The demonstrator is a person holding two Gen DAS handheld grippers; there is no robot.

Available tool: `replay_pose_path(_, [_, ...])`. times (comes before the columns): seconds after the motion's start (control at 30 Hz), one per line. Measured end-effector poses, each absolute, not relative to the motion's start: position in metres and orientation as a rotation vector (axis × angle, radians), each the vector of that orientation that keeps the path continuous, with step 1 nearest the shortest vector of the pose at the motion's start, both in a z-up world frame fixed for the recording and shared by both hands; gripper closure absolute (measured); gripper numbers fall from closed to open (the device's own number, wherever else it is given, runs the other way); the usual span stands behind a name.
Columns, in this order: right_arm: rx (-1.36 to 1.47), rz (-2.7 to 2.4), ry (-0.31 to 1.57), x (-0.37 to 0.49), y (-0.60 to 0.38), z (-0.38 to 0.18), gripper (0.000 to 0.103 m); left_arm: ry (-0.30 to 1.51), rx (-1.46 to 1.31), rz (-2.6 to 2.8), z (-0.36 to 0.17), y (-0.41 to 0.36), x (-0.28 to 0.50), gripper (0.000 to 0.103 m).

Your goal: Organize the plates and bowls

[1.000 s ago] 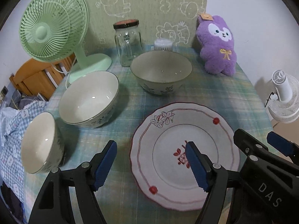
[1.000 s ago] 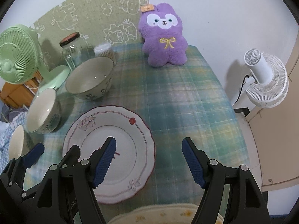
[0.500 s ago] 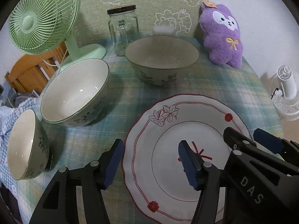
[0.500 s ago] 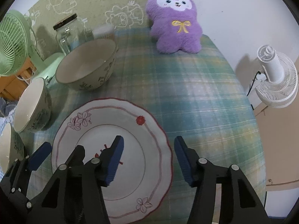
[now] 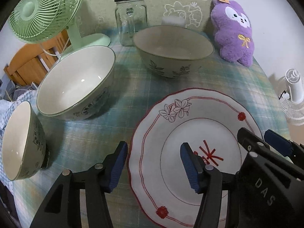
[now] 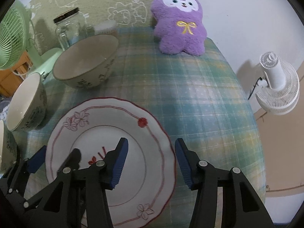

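Note:
A white plate with a red wavy rim [image 5: 199, 125] [image 6: 114, 121] lies on the plaid tablecloth in front of both grippers. My left gripper [image 5: 153, 163] is open and straddles the plate's left rim just above it. My right gripper [image 6: 151, 159] is open and straddles the plate's right rim. Three green floral bowls stand nearby: a large one [image 5: 172, 49] [image 6: 85, 64] at the back, a medium one [image 5: 76, 81] [image 6: 26, 102] at the left, and a small one [image 5: 20, 142] at the near left.
A glass jar with a black lid [image 5: 131, 19], a green desk fan [image 5: 45, 11] and a purple plush toy [image 5: 233, 32] [image 6: 180, 20] stand along the table's back. A white floor fan [image 6: 277, 85] stands off the right edge. A wooden chair [image 5: 28, 64] is left.
Both grippers have moved forward and down toward the plate and narrowed a little. Each now straddles one side of its rim. The bowls and plate have not moved.

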State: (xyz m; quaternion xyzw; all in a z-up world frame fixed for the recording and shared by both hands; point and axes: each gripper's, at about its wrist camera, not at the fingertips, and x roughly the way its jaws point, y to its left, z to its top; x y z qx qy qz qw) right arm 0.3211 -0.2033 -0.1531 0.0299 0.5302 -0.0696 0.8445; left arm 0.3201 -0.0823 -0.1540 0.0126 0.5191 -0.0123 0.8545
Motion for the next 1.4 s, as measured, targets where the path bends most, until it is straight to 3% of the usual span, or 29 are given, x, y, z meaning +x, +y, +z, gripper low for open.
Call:
replay_pose_path(0.6, [0.066,-0.153,1.146,0.314,-0.195,-0.151,0.048,1.112,0.055,-0.011,-0.149,-0.084,0.311,0.047])
replay_pose_path(1.4, [0.122,-0.280,1.059,0.226,-0.184,-0.079,0.048,1.022,0.089,-0.130,-0.084,-0.071,0.241,0.047])
